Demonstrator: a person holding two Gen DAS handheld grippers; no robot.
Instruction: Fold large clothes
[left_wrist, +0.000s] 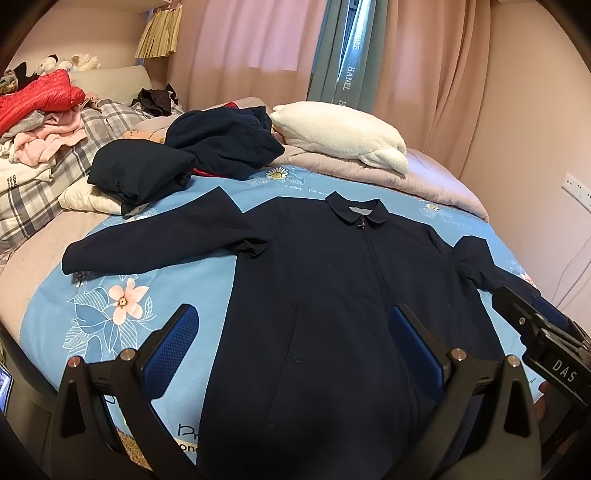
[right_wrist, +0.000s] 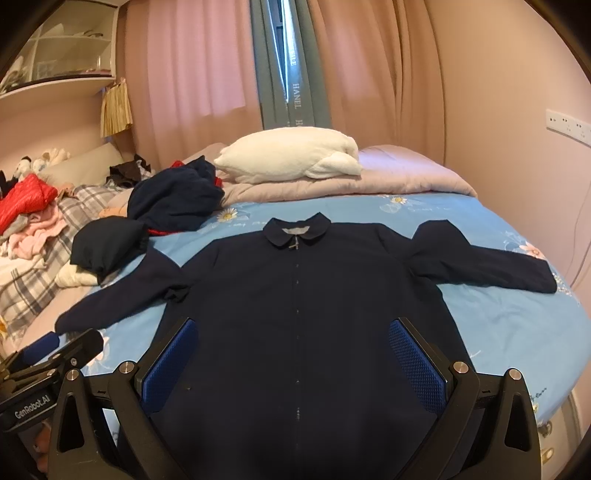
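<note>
A navy jacket (left_wrist: 332, 280) lies flat, zipped, collar away, on the blue flowered bedspread (left_wrist: 110, 306). The left gripper (left_wrist: 295, 332) hangs over its lower part, jaws wide apart and empty. Behind it lie dark clothes (left_wrist: 221, 144) and a white pillow (left_wrist: 340, 136).

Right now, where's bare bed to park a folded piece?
Free: blue sheet under the jacket's outstretched sleeve, and the lilac quilt beside the white pillow. Crowded: dark clothes pile and plaid bedding on the opposite side.
</note>
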